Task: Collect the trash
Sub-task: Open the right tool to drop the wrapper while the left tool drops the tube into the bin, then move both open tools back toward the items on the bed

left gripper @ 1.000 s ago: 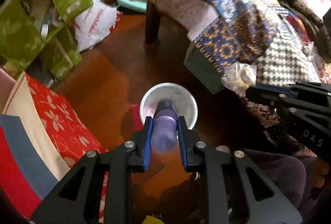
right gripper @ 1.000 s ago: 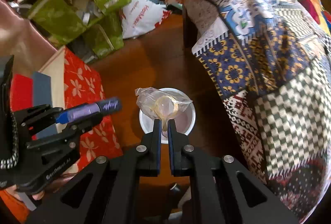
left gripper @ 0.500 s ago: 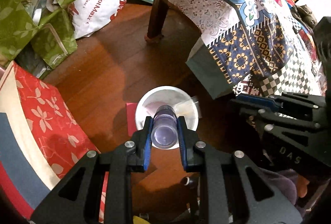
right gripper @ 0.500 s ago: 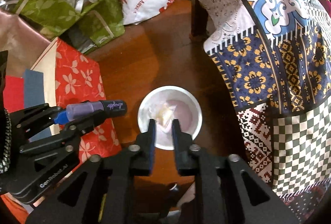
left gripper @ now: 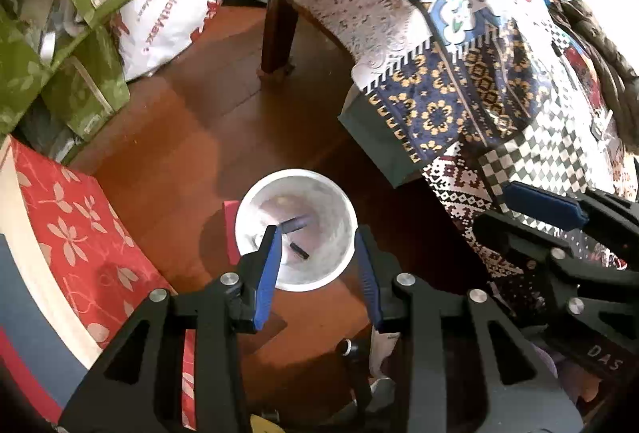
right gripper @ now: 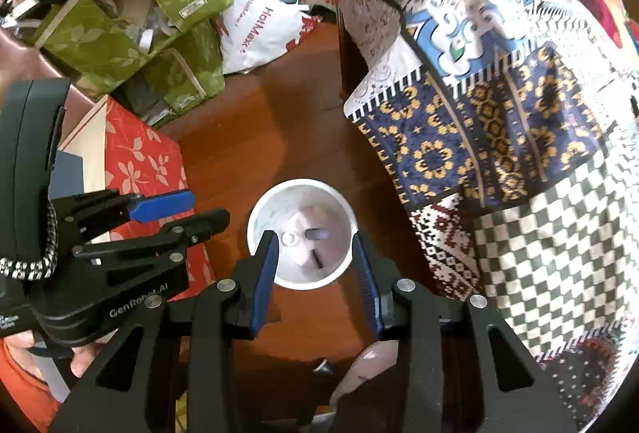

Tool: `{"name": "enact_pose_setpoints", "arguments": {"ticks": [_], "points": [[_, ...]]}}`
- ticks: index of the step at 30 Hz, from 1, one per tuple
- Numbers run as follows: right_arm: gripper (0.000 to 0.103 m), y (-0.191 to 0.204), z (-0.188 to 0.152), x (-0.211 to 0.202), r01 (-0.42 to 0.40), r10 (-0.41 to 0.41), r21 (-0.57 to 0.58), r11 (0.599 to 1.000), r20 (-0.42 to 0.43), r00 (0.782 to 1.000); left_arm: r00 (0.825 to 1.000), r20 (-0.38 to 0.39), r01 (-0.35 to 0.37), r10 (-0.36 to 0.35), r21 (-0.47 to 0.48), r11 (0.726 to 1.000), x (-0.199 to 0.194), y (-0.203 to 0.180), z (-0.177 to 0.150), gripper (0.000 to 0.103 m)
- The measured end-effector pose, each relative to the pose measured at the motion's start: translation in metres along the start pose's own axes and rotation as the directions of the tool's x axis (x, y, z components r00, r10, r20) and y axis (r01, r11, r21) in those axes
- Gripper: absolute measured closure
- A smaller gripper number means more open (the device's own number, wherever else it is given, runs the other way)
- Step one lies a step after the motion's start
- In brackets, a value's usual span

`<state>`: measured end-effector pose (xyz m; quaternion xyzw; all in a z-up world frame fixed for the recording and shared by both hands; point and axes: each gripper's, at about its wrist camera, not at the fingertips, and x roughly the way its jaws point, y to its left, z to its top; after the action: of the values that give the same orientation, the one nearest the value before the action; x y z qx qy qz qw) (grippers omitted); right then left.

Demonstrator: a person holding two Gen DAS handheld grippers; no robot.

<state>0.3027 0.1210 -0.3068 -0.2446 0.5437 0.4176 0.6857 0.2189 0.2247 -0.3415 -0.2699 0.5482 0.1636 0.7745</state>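
A white round bin (left gripper: 333, 257) stands on the wooden floor, seen from above; it also shows in the right wrist view (right gripper: 339, 265). Inside it lie a purple marker (left gripper: 295, 223), a small dark piece (left gripper: 299, 251) and a round clear wrapper piece (right gripper: 288, 238). The marker also shows in the right wrist view (right gripper: 317, 234). My left gripper (left gripper: 317, 257) is open and empty above the bin. My right gripper (right gripper: 313, 261) is open and empty above the bin too. Each gripper shows at the edge of the other's view, the right one (left gripper: 543, 205) and the left one (right gripper: 175, 209).
A table draped in a patchwork cloth (left gripper: 459, 73) stands right of the bin, with a wooden leg (left gripper: 279, 29). A red floral box (left gripper: 72, 233), green fabric boxes (left gripper: 80, 33) and a white plastic bag (left gripper: 163, 25) crowd the left.
The left gripper opened and the purple marker dropped into the bin. The right gripper opened wide after letting the clear wrapper fall in. Both cameras sit higher above the bin.
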Motion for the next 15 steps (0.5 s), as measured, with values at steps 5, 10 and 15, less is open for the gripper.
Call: {"name": "enact_pose_setpoints", "arguments": {"ticks": [5,10,15], "points": [[0.068,0.003,-0.012,-0.027,0.025,-0.023,-0.031,0.999,0.052,0.998,0.997,0.061,-0.04,0.036,0.056,0.998,-0.033,-0.012,-0.01,0.067],[0.068,0.005,-0.027,-0.06,0.037,-0.033,-0.038,0.999,0.113,0.993,0.988,0.145,-0.069,0.056,0.09,0.994,-0.077,-0.025,-0.024,0.067],[0.068,0.006,-0.044,-0.097,0.041,-0.035,-0.028,0.999,0.183,0.983,0.97,0.238,-0.081,0.051,0.119,0.99,-0.126,-0.042,-0.04,0.067]]}}
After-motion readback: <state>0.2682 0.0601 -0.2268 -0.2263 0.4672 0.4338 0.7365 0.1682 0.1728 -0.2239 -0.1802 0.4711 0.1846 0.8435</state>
